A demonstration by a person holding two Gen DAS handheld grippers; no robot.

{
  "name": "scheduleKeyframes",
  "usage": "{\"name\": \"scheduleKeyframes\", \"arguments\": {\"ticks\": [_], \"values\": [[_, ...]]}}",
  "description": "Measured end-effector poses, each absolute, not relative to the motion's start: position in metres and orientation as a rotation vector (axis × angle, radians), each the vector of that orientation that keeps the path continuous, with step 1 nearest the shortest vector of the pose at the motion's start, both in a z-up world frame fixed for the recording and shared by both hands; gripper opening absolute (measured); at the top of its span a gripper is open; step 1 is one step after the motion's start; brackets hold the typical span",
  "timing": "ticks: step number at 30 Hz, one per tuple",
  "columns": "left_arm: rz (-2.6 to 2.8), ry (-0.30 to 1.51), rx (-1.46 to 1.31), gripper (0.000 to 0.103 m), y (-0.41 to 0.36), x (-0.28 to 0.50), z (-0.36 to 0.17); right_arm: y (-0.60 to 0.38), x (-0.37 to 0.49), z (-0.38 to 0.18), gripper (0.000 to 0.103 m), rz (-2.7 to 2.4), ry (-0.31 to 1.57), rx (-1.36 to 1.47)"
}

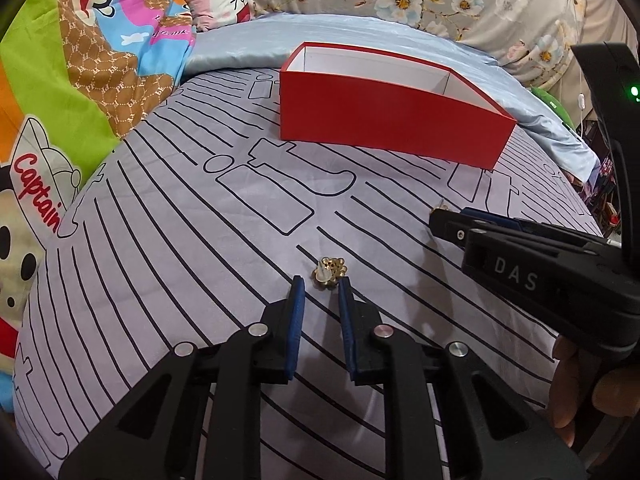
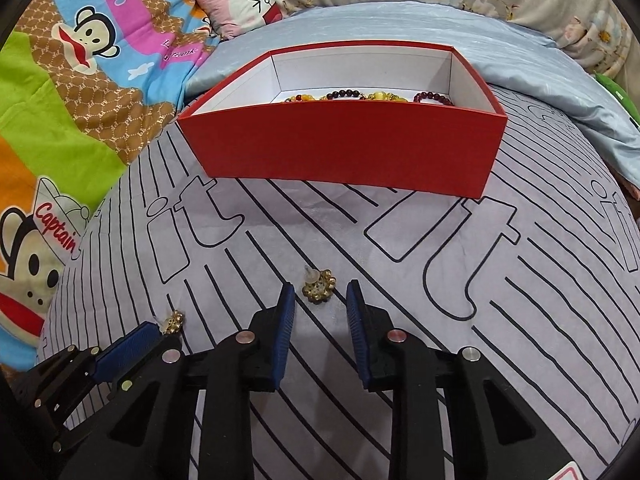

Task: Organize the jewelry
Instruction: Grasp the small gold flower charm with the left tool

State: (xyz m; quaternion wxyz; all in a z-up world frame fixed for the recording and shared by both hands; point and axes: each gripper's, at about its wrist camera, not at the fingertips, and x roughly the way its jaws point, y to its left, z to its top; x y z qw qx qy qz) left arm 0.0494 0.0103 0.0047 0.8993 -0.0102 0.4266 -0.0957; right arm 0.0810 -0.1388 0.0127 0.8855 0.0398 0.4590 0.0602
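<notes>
Two small gold flower-shaped stud earrings with clear plastic backs are what is left to put away, as far as I can see. One gold earring lies on the bed just ahead of my left claw, whose blue-padded fingers stand a little apart on either side of it and hold nothing. I cannot tell whether the pads touch it yet. The other gold earring lies in the same way just ahead of my right claw, which is also part open and empty, with a gap on each side of the stud. In the right wrist view the first earring sits at the tip of the left claw, low on the left.

Beyond both studs stands the open red cardboard box with white inside walls, well apart from them on the grey bedsheet printed with black lines and letter outlines. Inside it, along the far floor, I can make out beaded bracelets in amber, yellow and dark red, so I judge that part of the sorting is done. The near part of the box floor is hidden by its front wall.

What remains, I judge, is to close on each stud, lift it and drop it in the box. Around the sheet lie a pale blue satin cover and a bright cartoon monkey quilt.
</notes>
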Motion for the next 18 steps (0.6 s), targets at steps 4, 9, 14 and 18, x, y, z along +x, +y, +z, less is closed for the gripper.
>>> {"name": "scheduleKeyframes", "arguments": {"ticks": [4,9,14,18], "values": [[-0.196,0.883,-0.015,0.017,0.009,0.049,0.005,-0.136,0.086,0.011,0.015,0.126,0.954,0.083],[-0.193,0.882,-0.01,0.017,0.008,0.049,0.005,-0.137,0.083,0.011,0.015,0.126,0.953,0.095],[-0.178,0.882,0.006,0.017,0.005,0.05,0.005,-0.142,0.065,0.012,0.015,0.125,0.955,0.123],[-0.166,0.883,0.008,0.017,0.002,0.054,0.005,-0.145,0.045,0.013,0.015,0.119,0.957,0.128]]}}
